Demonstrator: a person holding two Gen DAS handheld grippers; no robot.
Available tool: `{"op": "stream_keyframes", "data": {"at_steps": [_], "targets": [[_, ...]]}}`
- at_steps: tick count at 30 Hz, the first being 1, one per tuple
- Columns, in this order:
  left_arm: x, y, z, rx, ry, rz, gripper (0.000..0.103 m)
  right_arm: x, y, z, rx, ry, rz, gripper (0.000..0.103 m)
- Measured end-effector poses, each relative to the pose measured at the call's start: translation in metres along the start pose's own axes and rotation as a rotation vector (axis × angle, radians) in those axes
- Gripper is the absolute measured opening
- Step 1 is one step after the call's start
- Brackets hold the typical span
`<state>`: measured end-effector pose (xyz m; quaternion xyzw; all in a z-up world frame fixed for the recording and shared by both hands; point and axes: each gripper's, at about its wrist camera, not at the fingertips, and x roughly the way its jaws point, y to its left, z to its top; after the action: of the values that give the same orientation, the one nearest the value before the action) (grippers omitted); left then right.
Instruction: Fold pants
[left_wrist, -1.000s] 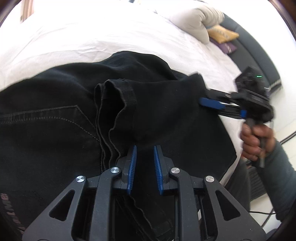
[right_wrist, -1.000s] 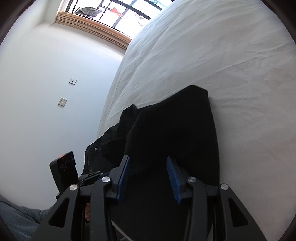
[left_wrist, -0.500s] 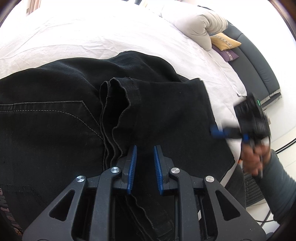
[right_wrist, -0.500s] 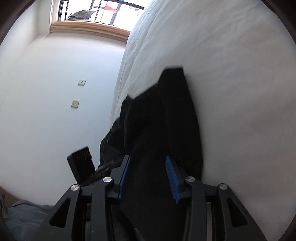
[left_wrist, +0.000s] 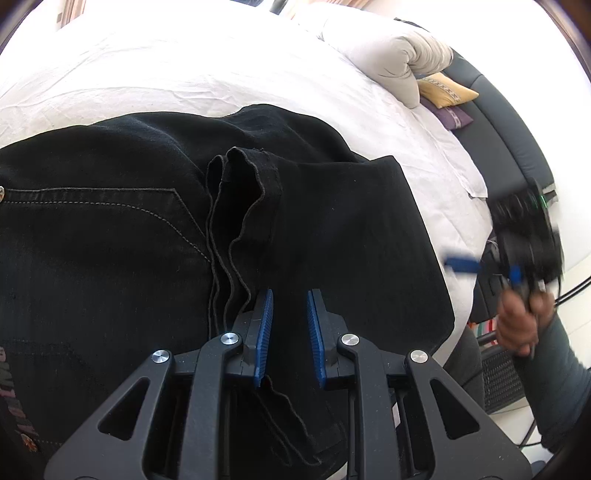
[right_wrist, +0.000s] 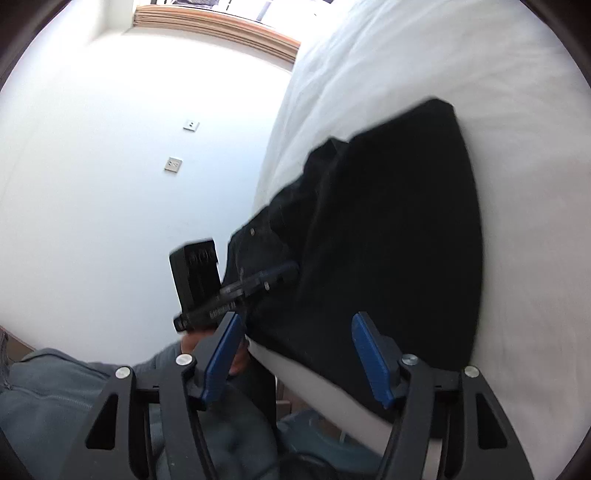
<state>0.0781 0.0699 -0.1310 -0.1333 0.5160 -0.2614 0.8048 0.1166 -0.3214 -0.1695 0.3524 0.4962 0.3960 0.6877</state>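
While pants (left_wrist: 332, 229) fill left gripper (left_wrist: 289, 306), folded

The left gripper (left_wrist: 289, 334) points steeply down, its blue pads close together with a narrow gap, pinching black cloth between them, as far as the dark fabric lets one tell. The right gripper (right_wrist: 297, 360) sits lower-angled at the near right, its jaws opening wide, with nothing pressed between the pads. In the left wrist view it appears blurred at the far right, gripped by a hand (left_wrist: 521, 321) in a grey sleeve (left_wrist: 561, 384).
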Motion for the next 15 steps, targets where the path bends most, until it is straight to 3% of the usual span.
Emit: {"op": "stream_keyframes", "data": {"at_steps": [2, 4, 5, 7, 9, 11, 12, 15], "targets": [[-0.003, 0.000, -0.001, 0.004, -0.001, 0.002, 0.018, 0.020, -0.010, 0.026, 0.033, -0.023, 0.036, 0.067], [-0.008, 0.001, -0.004, 0.004, -0.009, -0.001, 0.018, 0.047, -0.027, 0.037, 0.083, 0.020, -0.004, 0.067], [-0.012, 0.002, -0.006, 0.006, -0.014, -0.002, 0.018, 0.061, -0.033, 0.036, 0.086, 0.055, -0.036, 0.065], [-0.024, 0.004, -0.010, 0.009, -0.029, 0.009, 0.019, 0.068, -0.026, 0.026, 0.014, 0.033, -0.078, 0.064], [-0.042, 0.008, -0.014, -0.003, -0.054, 0.030, 0.021, 0.070, -0.016, 0.015, 0.013, 0.057, -0.072, 0.067], [-0.067, 0.015, -0.020, -0.030, -0.096, 0.040, 0.051, 0.069, -0.005, 0.004, 0.034, 0.068, -0.049, 0.068], [-0.081, 0.020, -0.023, -0.053, -0.128, 0.045, 0.078, 0.073, 0.004, -0.002, 0.021, 0.072, -0.038, 0.068], [-0.129, 0.040, -0.038, -0.135, -0.236, 0.062, 0.084, 0.086, 0.028, -0.009, -0.029, 0.057, -0.011, 0.068]]}}
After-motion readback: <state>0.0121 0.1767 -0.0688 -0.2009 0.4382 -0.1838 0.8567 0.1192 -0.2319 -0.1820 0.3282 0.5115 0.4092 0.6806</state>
